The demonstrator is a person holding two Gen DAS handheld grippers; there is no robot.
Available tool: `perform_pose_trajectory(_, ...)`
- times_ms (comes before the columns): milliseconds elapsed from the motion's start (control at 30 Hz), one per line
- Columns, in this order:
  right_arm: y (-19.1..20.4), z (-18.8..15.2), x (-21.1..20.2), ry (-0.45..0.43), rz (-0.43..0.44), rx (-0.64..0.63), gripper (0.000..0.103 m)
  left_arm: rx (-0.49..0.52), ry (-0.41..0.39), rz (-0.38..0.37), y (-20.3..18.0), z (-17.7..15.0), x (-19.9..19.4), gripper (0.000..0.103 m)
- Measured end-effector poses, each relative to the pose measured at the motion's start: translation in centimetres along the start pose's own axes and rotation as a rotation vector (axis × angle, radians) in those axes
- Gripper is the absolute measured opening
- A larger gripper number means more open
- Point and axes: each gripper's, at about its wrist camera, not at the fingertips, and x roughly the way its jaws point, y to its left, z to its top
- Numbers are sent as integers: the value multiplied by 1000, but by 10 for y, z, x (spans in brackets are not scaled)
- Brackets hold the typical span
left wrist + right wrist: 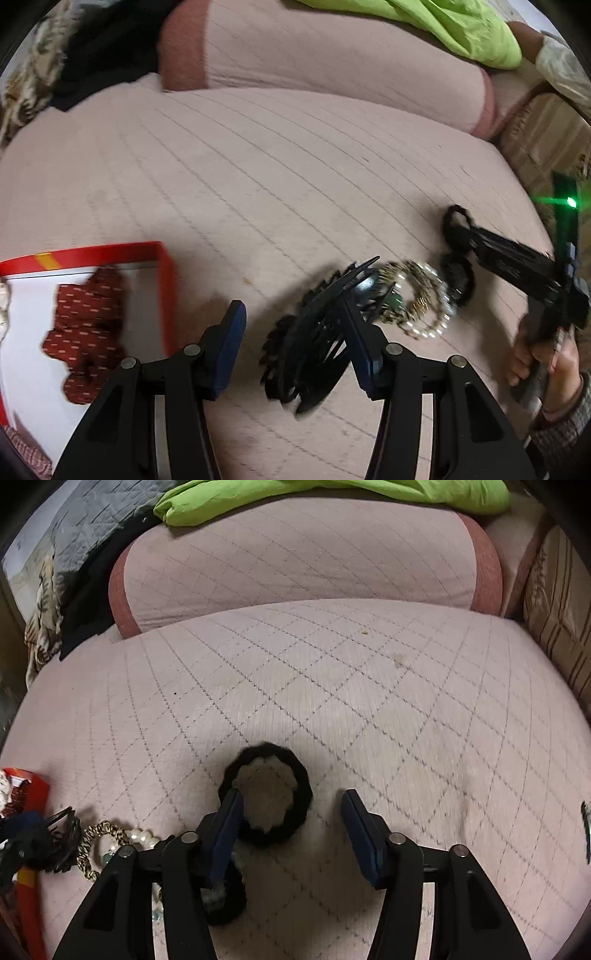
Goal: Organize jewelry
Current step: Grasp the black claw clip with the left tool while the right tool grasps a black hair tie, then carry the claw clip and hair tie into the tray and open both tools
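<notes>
place: home bedroom | cues: quilted bed cover point(369, 701), pillow point(295, 554), rumpled green cloth point(332, 494)

box point(166, 288) left | hair claw point(314, 350) centre | bracelets point(417, 302) right

Dim, warm indoor light; soft shadows at lower centre of both views; motion blur low in the frames; fisheye bending with dark corners; green glare point(571, 202) at right

The left gripper point(291, 332) tilts downward with its jaws partly apart. The right gripper point(291, 821) also slants down, jaws partly apart, gripped by a hand point(543, 362) at near right.
</notes>
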Motion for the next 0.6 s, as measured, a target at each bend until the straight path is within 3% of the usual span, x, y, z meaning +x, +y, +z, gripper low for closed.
perform_pose_trajectory(33,1,0,0,0,-20,-10,26,11,19,-15,-4,-2,3,48)
perform_pose_trajectory(67,0,0,0,-1,-23,-15,20,24,29,-23,-9,-5,6,37)
perform_pose_trajectory(100,-1,-1,-1,0,-14,-13,12,37,28,-20,-14,-8,6,34)
perform_pose_trajectory(200,-8,-3,-7,7,17,18,10,70,-6,31,-28,-14,1,33)
perform_pose_trajectory(600,-27,-24,-90,-57,108,96,10,40,-72,13,-60,-49,-56,30)
